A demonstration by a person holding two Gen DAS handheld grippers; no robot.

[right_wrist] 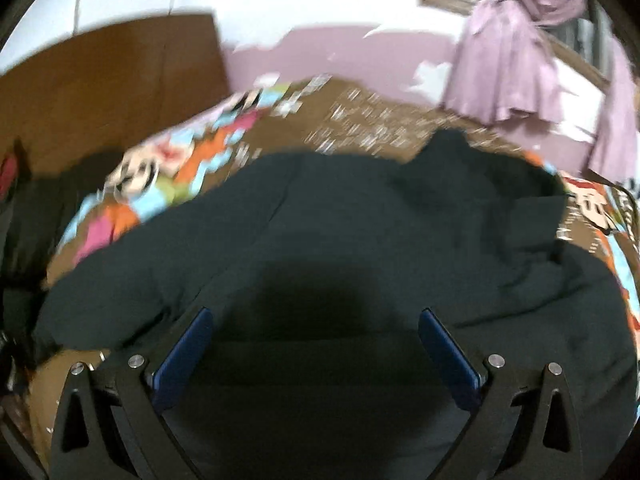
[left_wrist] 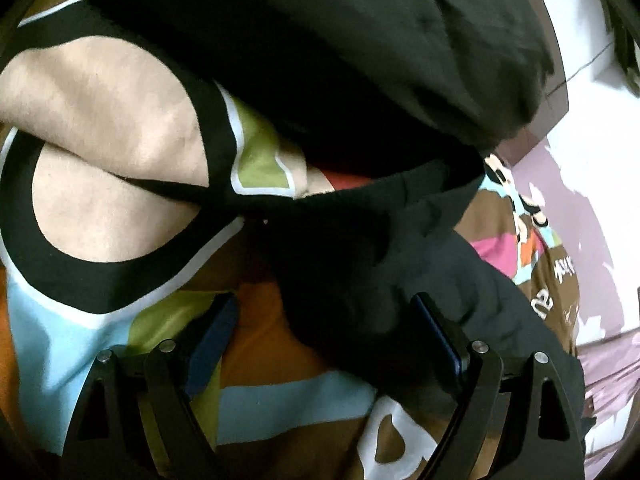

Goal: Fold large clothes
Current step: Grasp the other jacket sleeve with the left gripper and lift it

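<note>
A large black garment [right_wrist: 360, 216] lies spread on a bed with a colourful cartoon-print cover [right_wrist: 168, 176]. In the left wrist view the black garment [left_wrist: 340, 80] is bunched close to the camera, and a fold of it reaches down between the fingers. My left gripper [left_wrist: 324, 308] is open, its blue pads [left_wrist: 216, 336] wide apart just above the bed cover [left_wrist: 100, 128]. My right gripper [right_wrist: 316, 320] is open and empty, hovering over the near part of the garment.
A brown wooden headboard [right_wrist: 112, 80] stands at the back left. A pink wall [right_wrist: 340, 52] and a lilac cloth hanging [right_wrist: 508, 64] are behind the bed. Dark items [right_wrist: 24, 216] sit at the left edge.
</note>
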